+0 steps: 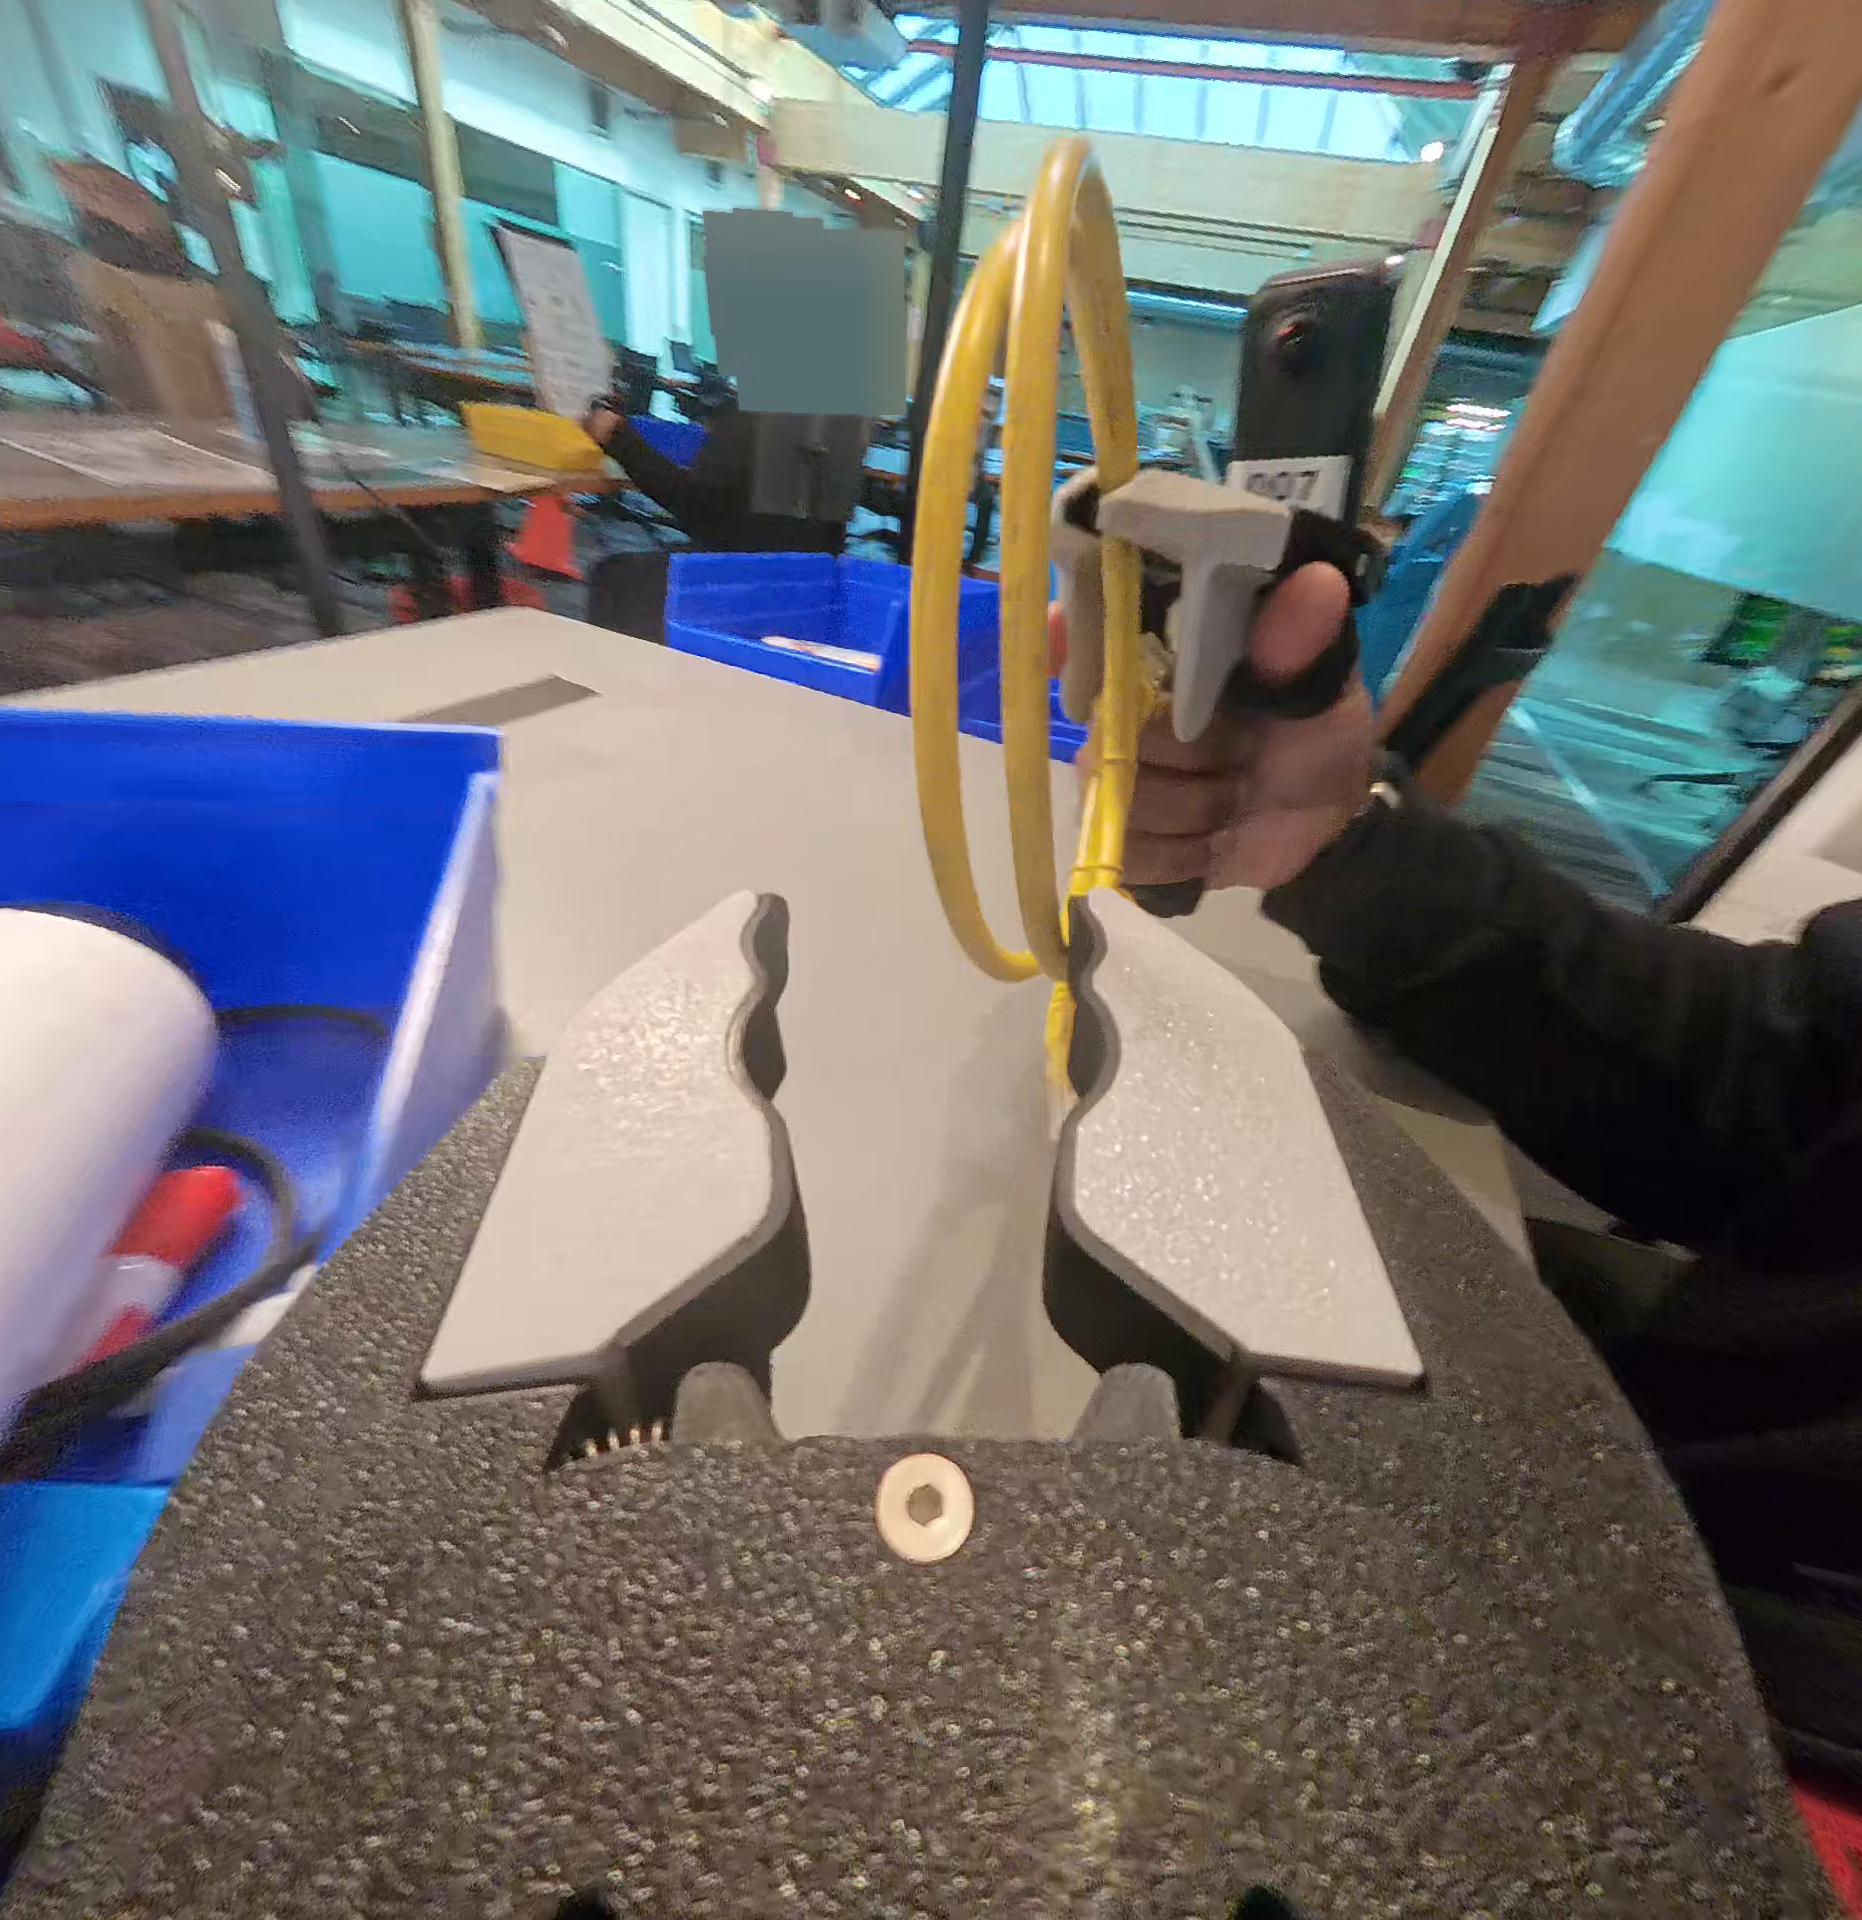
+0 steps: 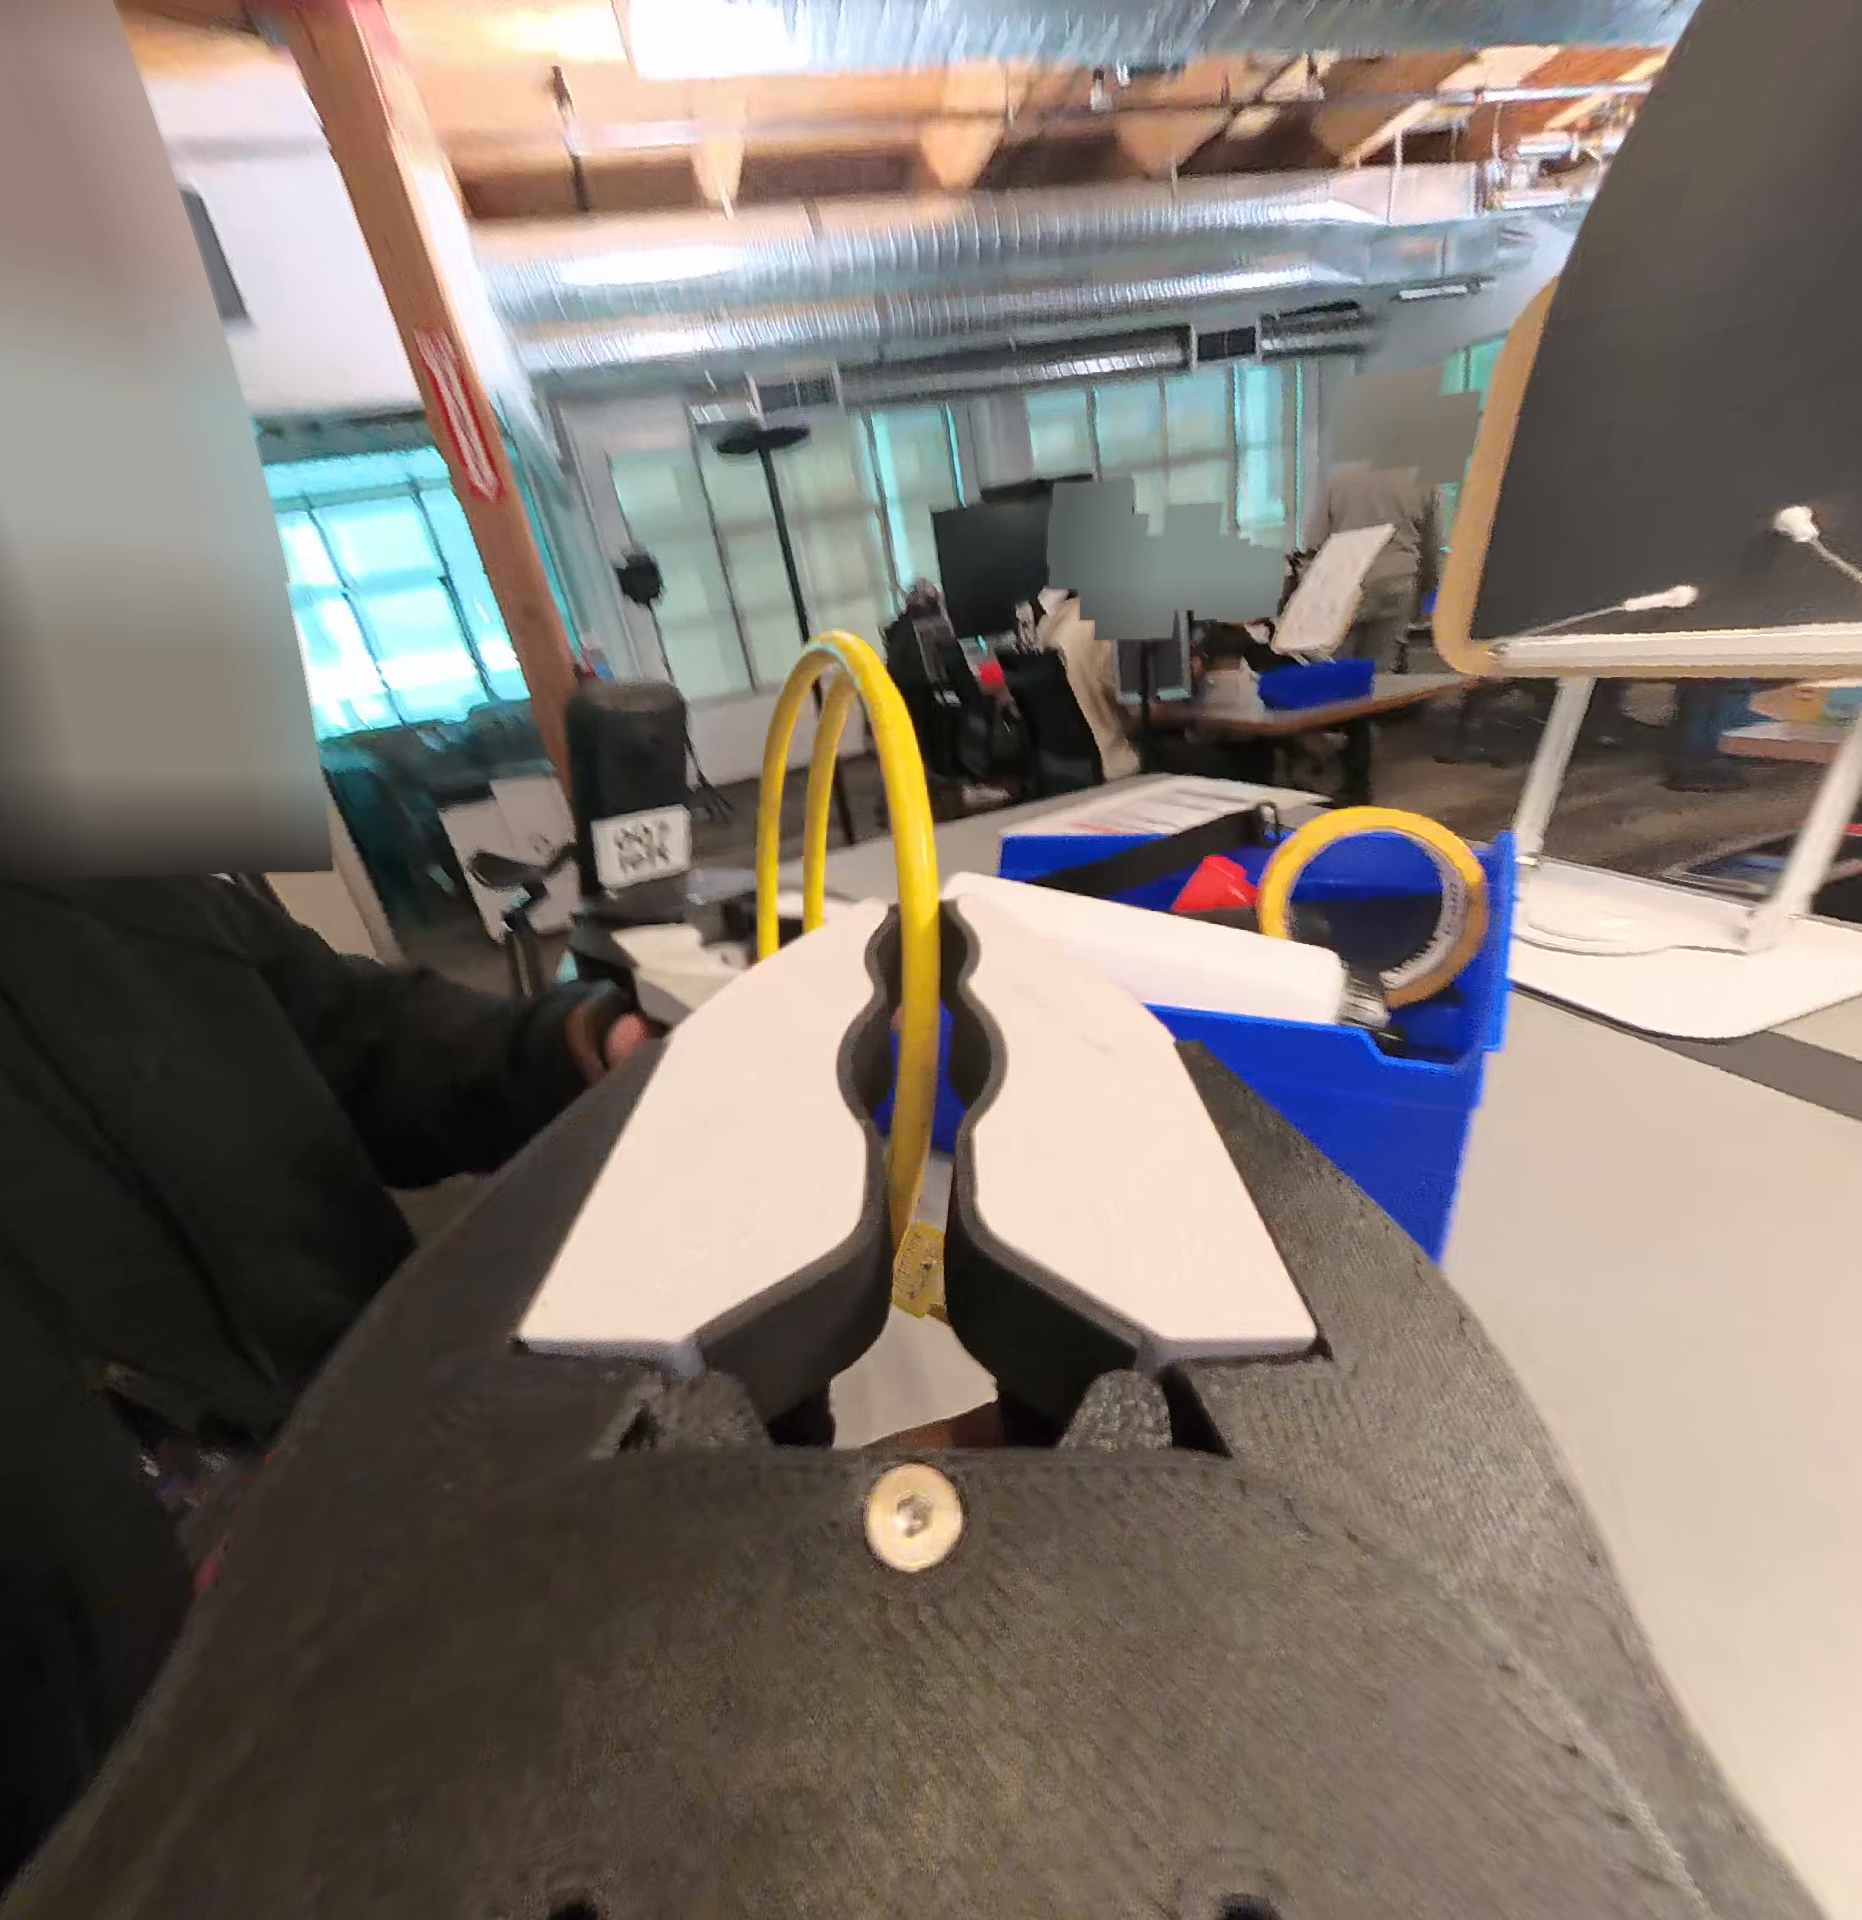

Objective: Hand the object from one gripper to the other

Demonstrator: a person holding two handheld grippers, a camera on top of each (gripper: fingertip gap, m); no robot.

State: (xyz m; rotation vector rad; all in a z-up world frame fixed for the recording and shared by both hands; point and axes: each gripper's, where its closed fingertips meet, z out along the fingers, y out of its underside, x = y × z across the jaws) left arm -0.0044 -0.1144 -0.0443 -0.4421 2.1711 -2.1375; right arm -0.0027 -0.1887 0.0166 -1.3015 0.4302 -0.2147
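A yellow cable (image 1: 1020, 540), coiled in loops, hangs in the air above the grey table (image 1: 698, 769). My right gripper (image 2: 916, 935) is shut on the yellow cable (image 2: 911, 894), whose connector end sits between the fingers. In the left wrist view, the right gripper (image 1: 1140, 665) is held by a hand at the upper right and grips the coil. My left gripper (image 1: 922, 920) is open, its jaws wide apart. The bottom of the coil rests against the tip of its right finger (image 1: 1088, 935), with one cable end just inside it.
A blue bin (image 1: 231, 831) with a white roll and cables stands at my left. Another blue bin (image 2: 1322, 1091) holds a yellow tape roll (image 2: 1374, 904) and a white block. A black board on a white stand (image 2: 1685, 416) is at the right. People sit at far tables. Tip to tip, the grippers are about 10 cm apart.
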